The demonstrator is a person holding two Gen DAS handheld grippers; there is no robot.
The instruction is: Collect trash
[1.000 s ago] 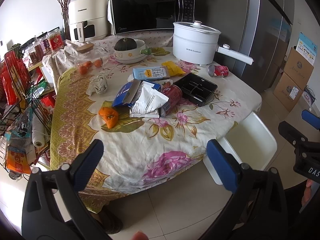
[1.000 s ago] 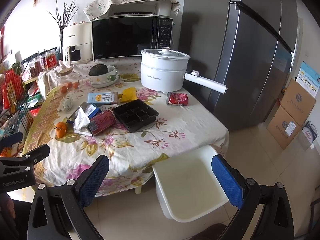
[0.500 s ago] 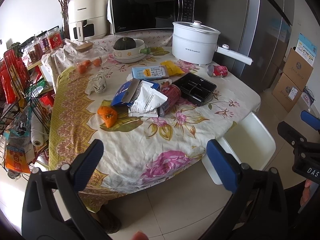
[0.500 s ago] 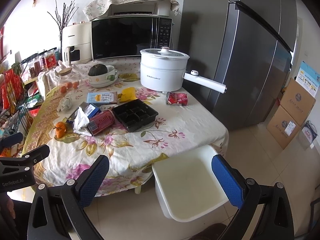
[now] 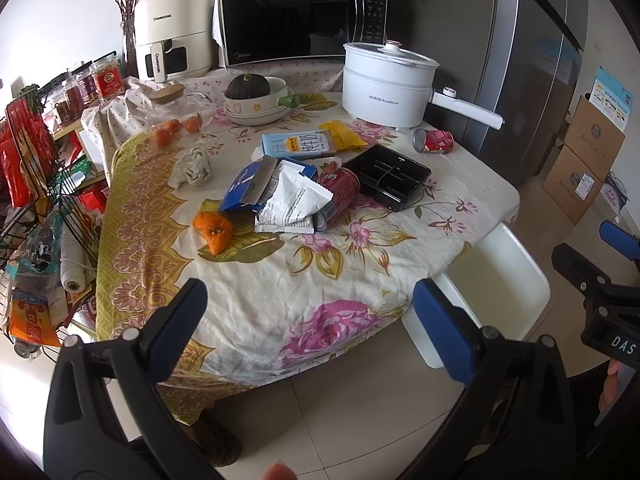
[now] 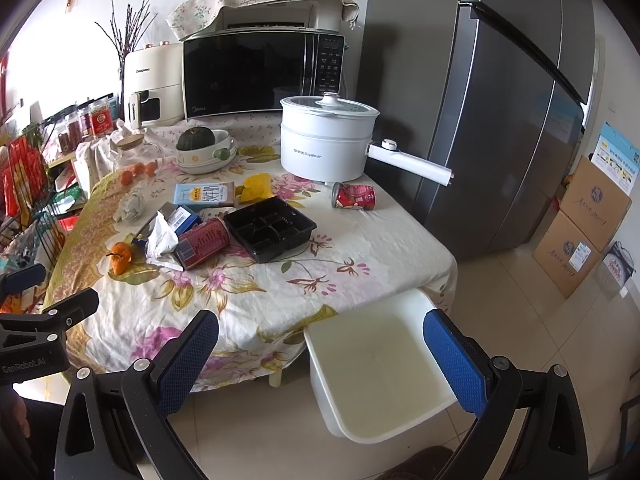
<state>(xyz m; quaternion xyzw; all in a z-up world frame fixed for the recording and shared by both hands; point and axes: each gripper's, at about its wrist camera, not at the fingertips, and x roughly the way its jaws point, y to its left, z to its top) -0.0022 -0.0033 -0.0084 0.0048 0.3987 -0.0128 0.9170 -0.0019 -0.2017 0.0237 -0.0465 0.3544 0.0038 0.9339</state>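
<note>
Trash lies on the floral tablecloth: an orange peel [image 5: 214,232], a white wrapper [image 5: 294,200] over a red can [image 5: 340,190], a torn blue box [image 5: 252,186], a black tray [image 5: 386,176], a milk carton [image 5: 298,146], a yellow wrapper [image 5: 344,134], a crumpled tissue [image 5: 192,166] and a second red can [image 5: 434,141]. A white bin [image 6: 376,364] stands on the floor at the table's near right corner. My left gripper [image 5: 310,320] is open and empty before the table edge. My right gripper [image 6: 320,360] is open and empty above the bin.
A white electric pot [image 5: 386,84], a bowl with a squash [image 5: 256,98], a microwave [image 5: 300,16] and an air fryer [image 5: 172,32] stand at the back. A wire rack [image 5: 36,184] is at the left. A fridge [image 6: 512,100] and cardboard boxes [image 6: 584,224] are at the right.
Both views have crept slightly; the table and bin sit a touch lower-left in frame. Nothing was taken hold of or let go.
</note>
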